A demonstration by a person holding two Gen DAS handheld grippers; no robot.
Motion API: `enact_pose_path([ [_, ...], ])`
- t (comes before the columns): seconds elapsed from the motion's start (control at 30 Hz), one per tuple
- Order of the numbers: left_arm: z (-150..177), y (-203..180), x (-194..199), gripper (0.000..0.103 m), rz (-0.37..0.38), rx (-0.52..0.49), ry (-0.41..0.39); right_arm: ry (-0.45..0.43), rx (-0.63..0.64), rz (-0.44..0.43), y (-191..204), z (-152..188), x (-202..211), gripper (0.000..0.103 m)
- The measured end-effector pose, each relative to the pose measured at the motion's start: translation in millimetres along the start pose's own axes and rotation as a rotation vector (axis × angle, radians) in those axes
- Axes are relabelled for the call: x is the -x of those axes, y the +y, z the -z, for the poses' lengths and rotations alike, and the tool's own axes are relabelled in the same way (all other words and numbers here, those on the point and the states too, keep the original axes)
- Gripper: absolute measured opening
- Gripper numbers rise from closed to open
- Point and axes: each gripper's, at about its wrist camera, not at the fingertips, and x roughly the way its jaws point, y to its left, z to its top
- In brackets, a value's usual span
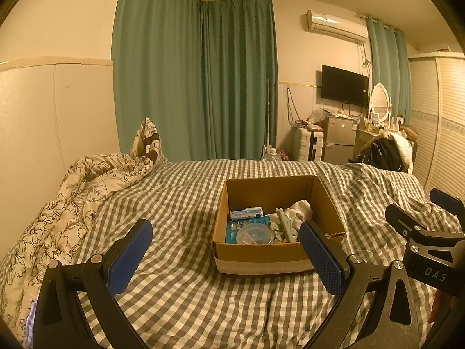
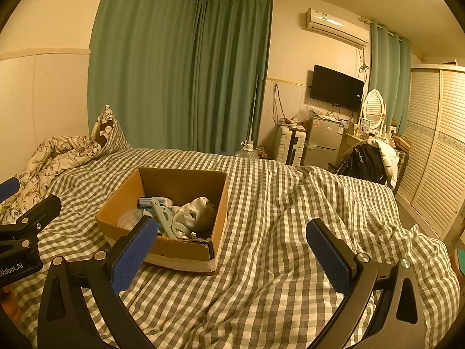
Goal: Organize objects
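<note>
An open cardboard box stands on the checked bed; it also shows in the right wrist view. Inside lie a blue packet, a clear round lid, a pale plastic hanger and a white sock. My left gripper is open and empty, just in front of the box. My right gripper is open and empty, to the right of the box, above the bedspread. Each gripper shows at the edge of the other's view.
A floral quilt and pillow are heaped at the left of the bed. Green curtains hang behind. A suitcase, small fridge, dresser with mirror and louvred wardrobe stand at the right.
</note>
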Motion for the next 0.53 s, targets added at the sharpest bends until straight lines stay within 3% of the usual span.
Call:
enact_pose_path([
  [0.53, -0.5, -1.2, -0.8, 0.103, -0.01, -0.015, -0.005, 0.008, 0.011, -0.007, 1.1, -2.3, -2.0, 0.103],
])
